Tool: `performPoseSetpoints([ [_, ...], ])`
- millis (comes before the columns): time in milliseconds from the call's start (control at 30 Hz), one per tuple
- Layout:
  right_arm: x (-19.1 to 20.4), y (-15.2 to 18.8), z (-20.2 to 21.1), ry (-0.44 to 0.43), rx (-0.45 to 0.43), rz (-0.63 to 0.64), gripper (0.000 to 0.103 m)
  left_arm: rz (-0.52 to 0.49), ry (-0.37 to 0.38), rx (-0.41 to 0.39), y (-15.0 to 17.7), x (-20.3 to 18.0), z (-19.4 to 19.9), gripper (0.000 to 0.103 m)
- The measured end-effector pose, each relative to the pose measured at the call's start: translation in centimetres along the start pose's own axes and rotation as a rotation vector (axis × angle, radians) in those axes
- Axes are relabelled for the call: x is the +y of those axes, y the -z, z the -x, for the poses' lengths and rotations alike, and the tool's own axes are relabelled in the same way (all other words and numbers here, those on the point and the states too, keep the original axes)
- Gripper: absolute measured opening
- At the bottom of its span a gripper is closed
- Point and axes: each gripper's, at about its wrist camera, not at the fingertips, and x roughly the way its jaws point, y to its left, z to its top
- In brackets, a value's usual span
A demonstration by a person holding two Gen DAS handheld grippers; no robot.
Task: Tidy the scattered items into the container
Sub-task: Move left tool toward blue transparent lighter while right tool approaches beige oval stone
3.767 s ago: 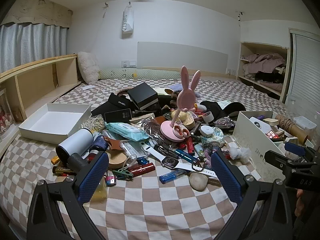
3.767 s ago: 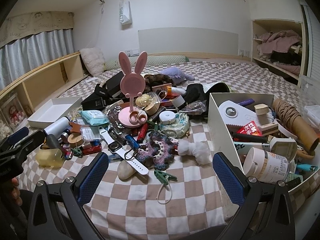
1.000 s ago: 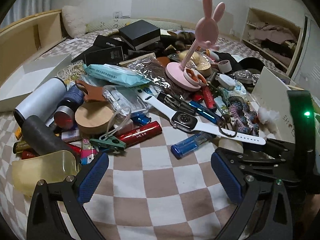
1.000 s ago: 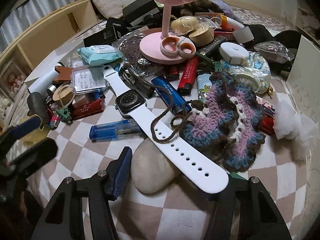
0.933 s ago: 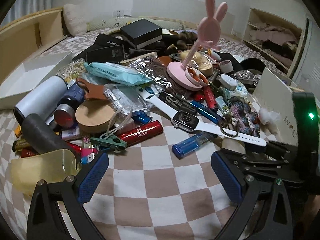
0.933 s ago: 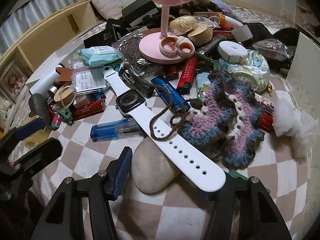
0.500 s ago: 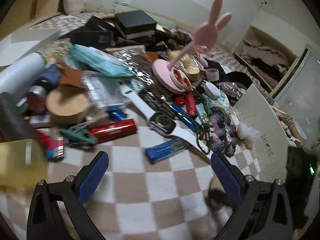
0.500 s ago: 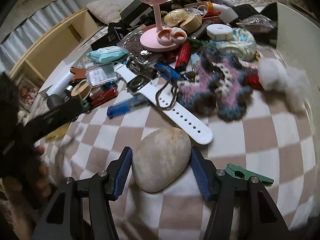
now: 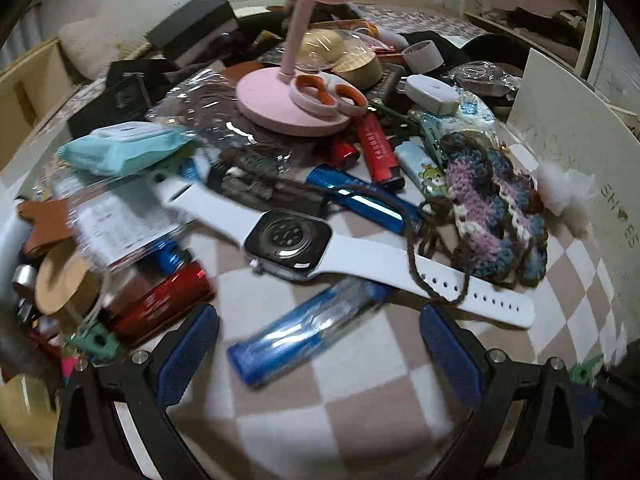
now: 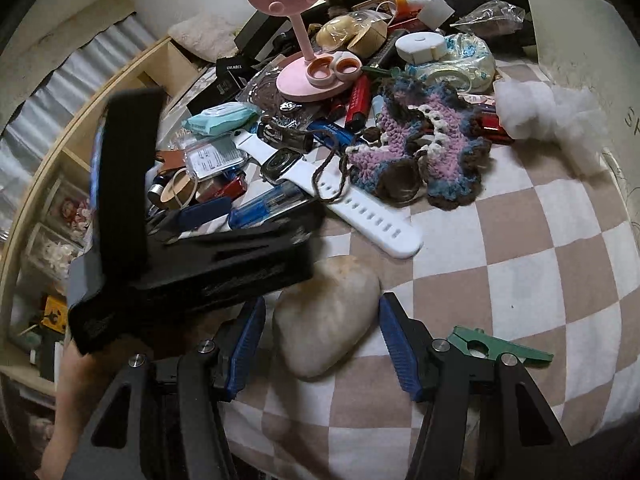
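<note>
A pile of small items lies on a checkered bedspread. My right gripper is shut on a smooth beige stone, held between its blue pads. My left gripper is open, its jaws either side of a blue lighter that lies just ahead of it. A white smartwatch lies beyond the lighter. The left gripper's black body shows at the left of the right wrist view, over the lighter. The white container wall stands at the right.
A pink bunny stand with scissors, a crocheted purple-blue piece, red lighters, a teal wipes pack, white fluff and a green clip lie around. Black boxes sit behind the pile.
My left gripper has moved forward and down onto the blue lighter. My right gripper has pulled back a little, still holding the stone.
</note>
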Motion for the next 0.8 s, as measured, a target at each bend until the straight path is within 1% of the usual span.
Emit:
performPoseSetpoints([
  [167, 0.0, 0.0, 0.0, -0.001, 0.002, 0.003, 0.06, 0.072, 0.015, 0.008, -1.1, 1.2, -0.8, 0.101],
  [267, -0.2, 0.0, 0.0, -0.006, 0.004, -0.001, 0.06, 0.071, -0.005, 0.009, -0.6, 1.2, -0.5, 0.1],
  [367, -0.2, 0.0, 0.0, -0.008, 0.003, -0.002, 0.06, 0.091, -0.072, 0.015, 0.2, 1.8, 0.2, 0.101],
  [433, -0.2, 0.0, 0.0, -0.009, 0.003, -0.002, 0.06, 0.13, -0.077, 0.021, 0.8, 2.7, 0.6, 0.101],
  [567, -0.2, 0.0, 0.1, -0.01, 0.003, -0.001, 0.06, 0.19, -0.138, 0.039, 2.3, 5.4, 2.3, 0.101],
  [667, -0.2, 0.1, 0.1, -0.009, 0.003, 0.001, 0.06, 0.227, -0.162, 0.046, 3.4, 7.0, 3.4, 0.101],
  [700, -0.2, 0.1, 0.1, -0.007, 0.002, 0.004, 0.06, 0.241, -0.164, 0.042, 3.7, 7.5, 3.7, 0.101],
  [800, -0.1, 0.2, 0.2, -0.004, 0.002, 0.007, 0.06, 0.28, -0.096, 0.004, 4.8, 8.5, 5.1, 0.1],
])
